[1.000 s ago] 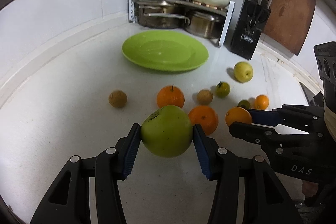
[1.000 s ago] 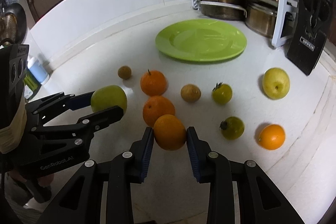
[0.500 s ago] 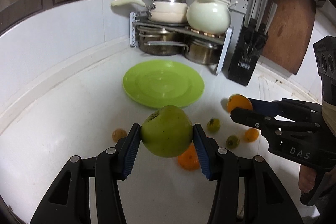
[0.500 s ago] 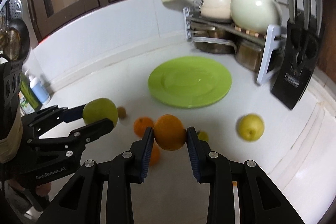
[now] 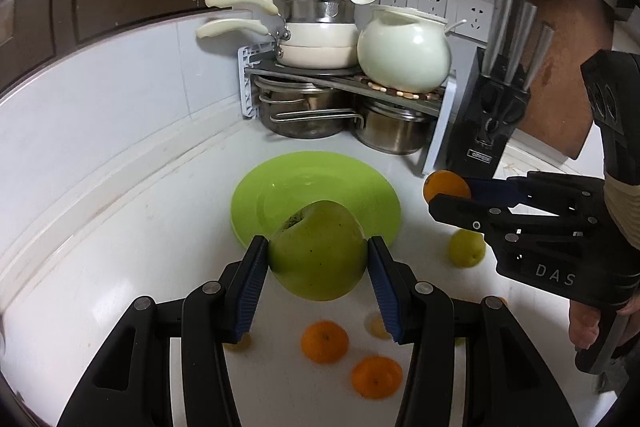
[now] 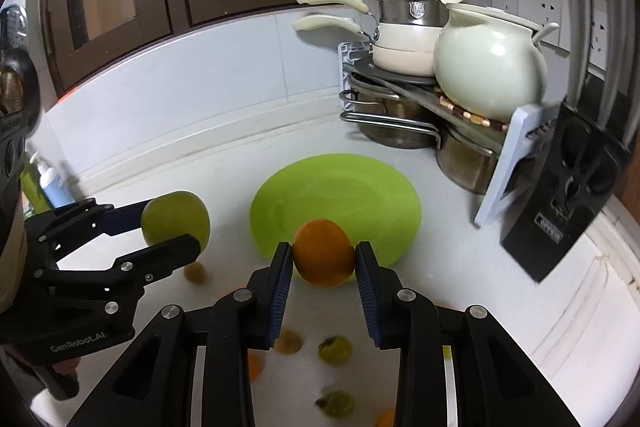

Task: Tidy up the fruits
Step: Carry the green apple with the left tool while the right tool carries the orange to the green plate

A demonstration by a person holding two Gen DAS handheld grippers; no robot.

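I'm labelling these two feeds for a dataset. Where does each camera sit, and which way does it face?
Left wrist: on the left gripper, facing the green plate and pot rack; its fingers clamp a green apple; the right gripper and a bare hand show at right.
Right wrist: on the right gripper, same heading; its fingers clamp an orange; the left gripper shows at left.
Shared: plate, apple, orange, pot rack, knife block.

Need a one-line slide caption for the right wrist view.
Right claw carries an orange toward the green plate; left claw holds a green apple.
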